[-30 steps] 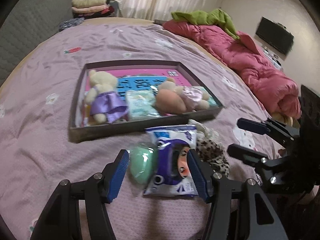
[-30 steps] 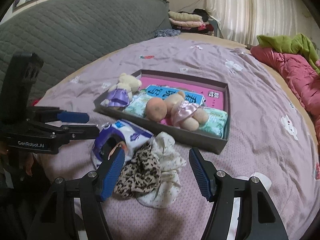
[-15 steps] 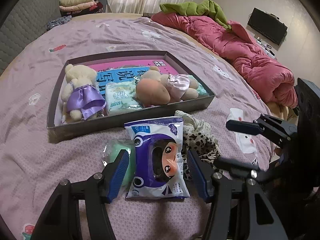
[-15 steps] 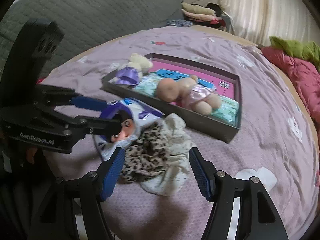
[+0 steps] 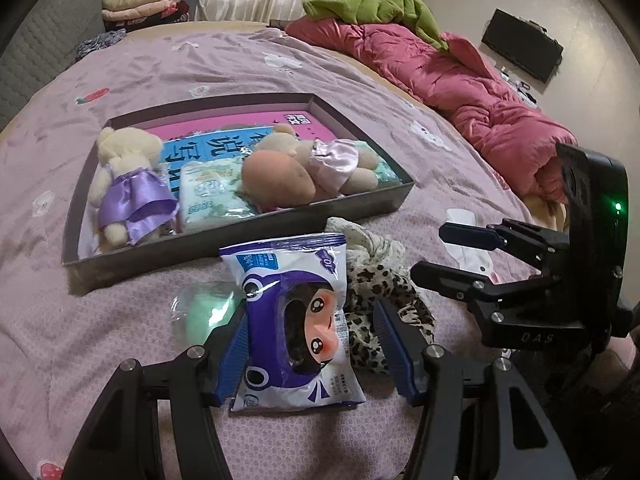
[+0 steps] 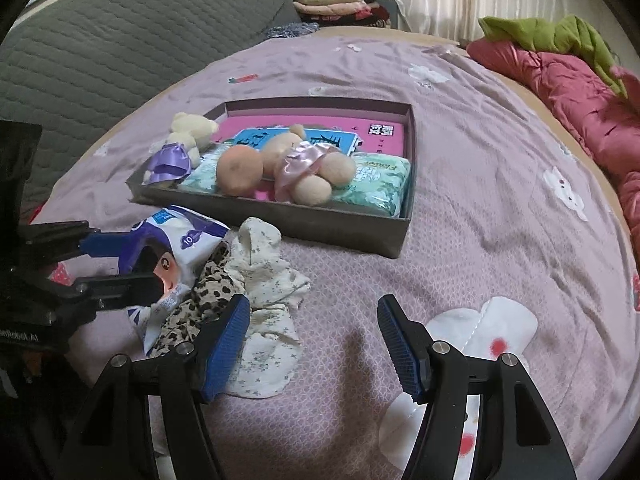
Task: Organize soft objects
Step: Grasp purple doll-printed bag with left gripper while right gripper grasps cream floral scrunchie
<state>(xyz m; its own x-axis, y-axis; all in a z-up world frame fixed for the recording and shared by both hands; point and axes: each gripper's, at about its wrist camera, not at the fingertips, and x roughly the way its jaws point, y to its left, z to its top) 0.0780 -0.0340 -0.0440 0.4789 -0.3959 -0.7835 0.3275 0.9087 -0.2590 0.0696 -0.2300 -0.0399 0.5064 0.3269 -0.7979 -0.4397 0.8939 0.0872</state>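
A purple-and-white cartoon tissue pack [image 5: 294, 324] lies on the bed between the open fingers of my left gripper [image 5: 310, 340]; it also shows in the right wrist view [image 6: 172, 256]. A green sponge in plastic [image 5: 204, 312] lies left of it. A leopard-print cloth [image 5: 380, 304] and a cream floral cloth [image 6: 264, 280] lie to its right. My right gripper [image 6: 314, 340] is open and empty over the bedsheet, its left finger by the cloths. A grey tray [image 5: 240, 240] behind holds two plush bears, tissue packs and books.
A white-and-red cloth [image 6: 476, 332] lies under the right gripper's right finger. A red quilt [image 5: 460, 88] with a green cloth runs along the right side of the bed. Folded clothes [image 5: 136, 4] sit at the far end. A grey headboard [image 6: 100, 48] stands on the left.
My left gripper has moved forward so the tissue pack sits deeper between its fingers. My right gripper has shifted right, away from the cloths.
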